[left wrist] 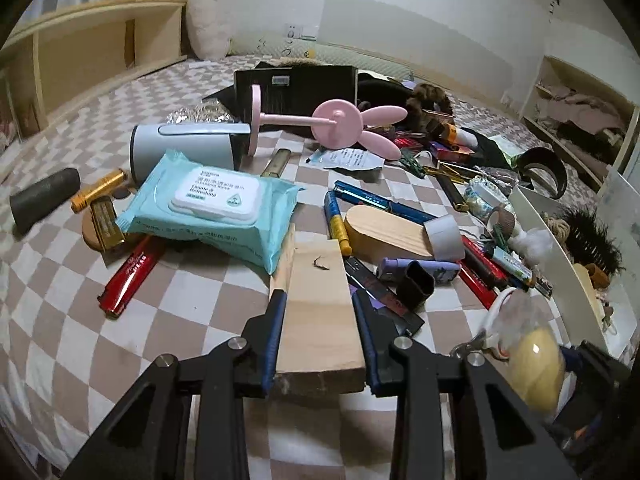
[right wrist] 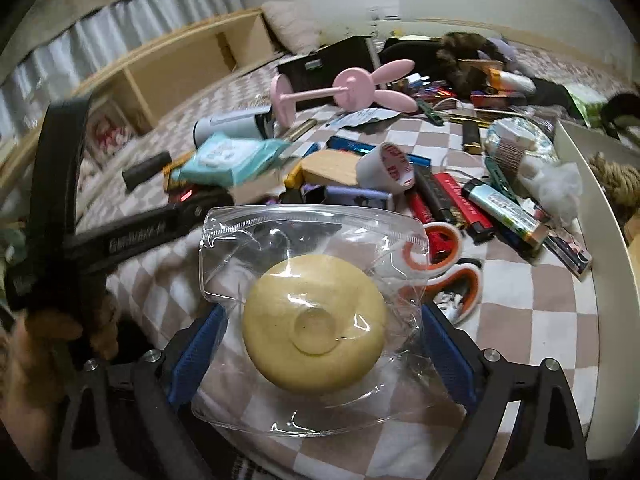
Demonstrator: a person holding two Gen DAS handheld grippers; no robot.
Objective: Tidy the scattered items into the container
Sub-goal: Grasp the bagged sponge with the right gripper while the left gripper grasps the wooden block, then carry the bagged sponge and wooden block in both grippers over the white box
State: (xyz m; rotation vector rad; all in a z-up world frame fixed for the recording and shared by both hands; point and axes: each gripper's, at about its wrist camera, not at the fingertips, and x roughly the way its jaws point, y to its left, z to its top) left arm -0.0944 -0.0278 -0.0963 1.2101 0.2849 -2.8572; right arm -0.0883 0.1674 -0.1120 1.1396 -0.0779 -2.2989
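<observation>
**A:** What is each hand's tool doing?

**B:** The left gripper [left wrist: 320, 320] has its jaws closed against the two long sides of a pale wooden block [left wrist: 316, 308], which points forward over a checkered bed cover [left wrist: 72, 280]. The right gripper [right wrist: 320, 344] has its jaws set fairly wide, pressing the two edges of a clear zip pouch [right wrist: 316, 240] with a round yellow sponge [right wrist: 316, 324] inside. The pouch is lifted above the bed.

**A:** Where are the loose items?

**B:** They are spread across the bed. In the left wrist view, a light blue wet-wipes pack [left wrist: 212, 208] lies just ahead and left of the block, touching its far corner. A red tube [left wrist: 128, 276] pokes out from under the pack. Beyond is a grey-and-white cylinder [left wrist: 180, 148] on its side, and a pink rabbit-eared stand [left wrist: 332, 124] tipped over. To the right sit an oval wooden piece [left wrist: 384, 232], a roll of tape [left wrist: 444, 236] and a heap of pens and lighters.

**A:** And the container?

**B:** A white container [left wrist: 560, 248] stands at the right edge of the bed; its wall is beside the heap. Coiled rope [right wrist: 616, 180] and something dark and bristly lie in it.
</observation>
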